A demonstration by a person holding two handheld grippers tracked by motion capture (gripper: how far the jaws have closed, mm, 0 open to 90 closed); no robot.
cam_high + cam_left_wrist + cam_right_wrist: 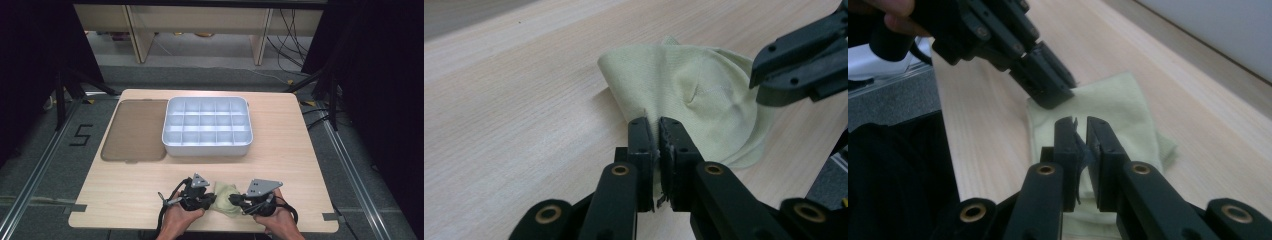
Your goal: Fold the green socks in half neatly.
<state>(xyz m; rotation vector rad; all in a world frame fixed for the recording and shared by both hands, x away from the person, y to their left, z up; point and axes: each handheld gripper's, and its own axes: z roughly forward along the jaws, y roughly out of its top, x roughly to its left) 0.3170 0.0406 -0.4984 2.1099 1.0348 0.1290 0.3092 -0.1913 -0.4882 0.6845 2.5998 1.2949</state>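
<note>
Cloth (224, 198), pale green on the surface (125, 200), is pinched by both left tongs (659, 125) and right tongs (1078, 125); folding seems underway, needing a joint lift next.

Pale yellow-green cloth (224, 197), soft knit, crumpled and partly folded, bunched up into a raised peak with creases in the left gripper view (694, 100). Lies on the light wood worktop (280, 155) near its front edge, about mid-width.
</note>
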